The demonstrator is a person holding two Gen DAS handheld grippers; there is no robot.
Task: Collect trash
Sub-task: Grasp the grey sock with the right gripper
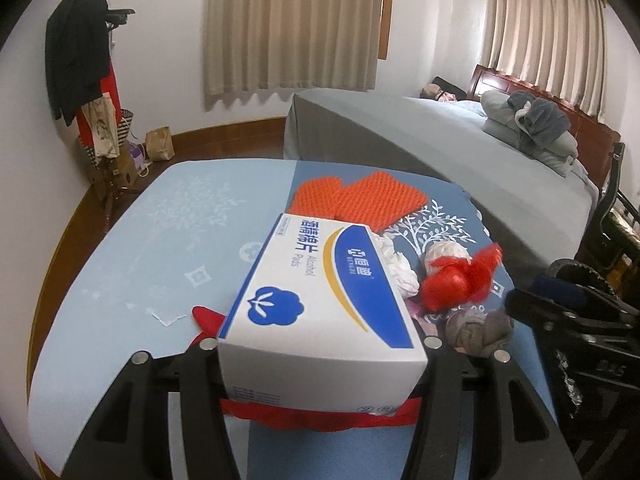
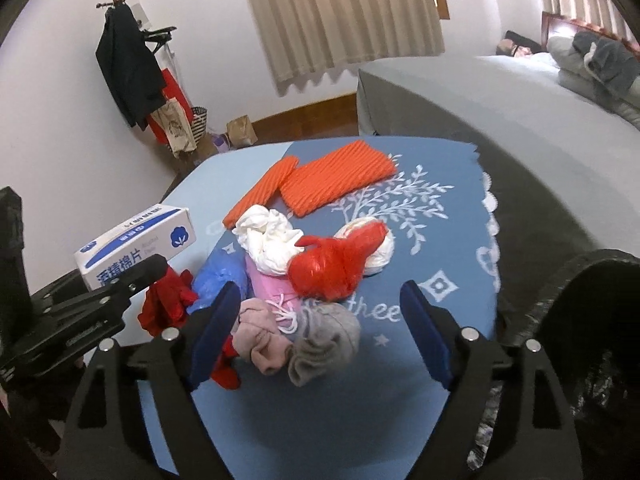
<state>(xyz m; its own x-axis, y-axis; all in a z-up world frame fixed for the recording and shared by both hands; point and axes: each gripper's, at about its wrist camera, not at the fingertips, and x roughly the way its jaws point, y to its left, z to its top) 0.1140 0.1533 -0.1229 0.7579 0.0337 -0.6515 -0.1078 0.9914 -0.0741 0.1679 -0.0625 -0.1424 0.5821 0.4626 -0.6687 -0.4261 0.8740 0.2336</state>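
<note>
My left gripper is shut on a white and blue alcohol pad box and holds it above the blue table; the box also shows in the right wrist view. My right gripper is open above a pile of trash: a grey and pink crumpled cloth, a red plastic bag, white crumpled paper, a blue bag and a red scrap. Two orange foam nets lie farther back.
The blue tablecloth covers the table. A black trash bag hangs at the right edge. A grey bed stands behind the table. A coat rack and a paper bag stand by the wall.
</note>
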